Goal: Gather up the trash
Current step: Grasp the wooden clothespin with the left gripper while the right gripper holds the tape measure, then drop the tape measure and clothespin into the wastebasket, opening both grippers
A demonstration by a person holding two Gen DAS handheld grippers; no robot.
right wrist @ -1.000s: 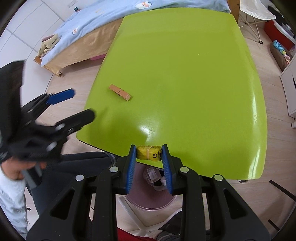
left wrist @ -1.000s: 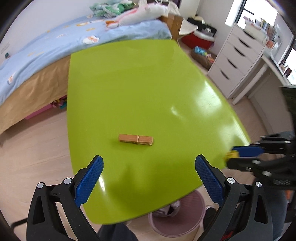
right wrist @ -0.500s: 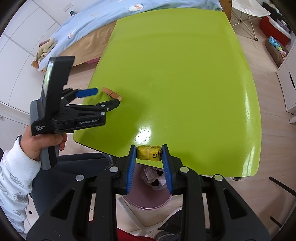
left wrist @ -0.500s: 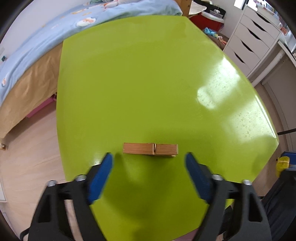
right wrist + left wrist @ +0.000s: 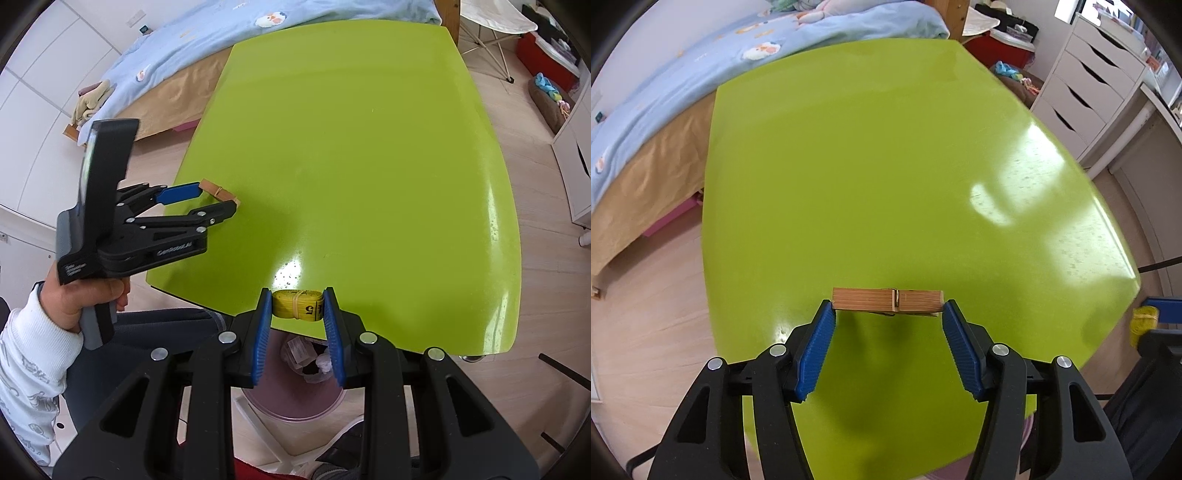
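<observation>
Presently the clothespin (image 5: 886,301) lies 9-to-3 between left tongs (image 5: 887,314), part-open, tips touching its ends; right tongs (image 5: 298,306) clamp the tape roll (image 5: 297,304).

Your left gripper (image 5: 887,312) sits over the near left part of the glossy green table (image 5: 886,177), its tips at either end of the wooden clothespin (image 5: 886,300) lying there. Your right gripper (image 5: 298,303) hangs at the table's near edge, clamping the rolled yellow tape measure (image 5: 297,304), above the round pink waste bin (image 5: 295,402) on the floor. Behind the table stands the blue-quilted bed (image 5: 701,70); to its right, the white drawer unit (image 5: 1086,81).
</observation>
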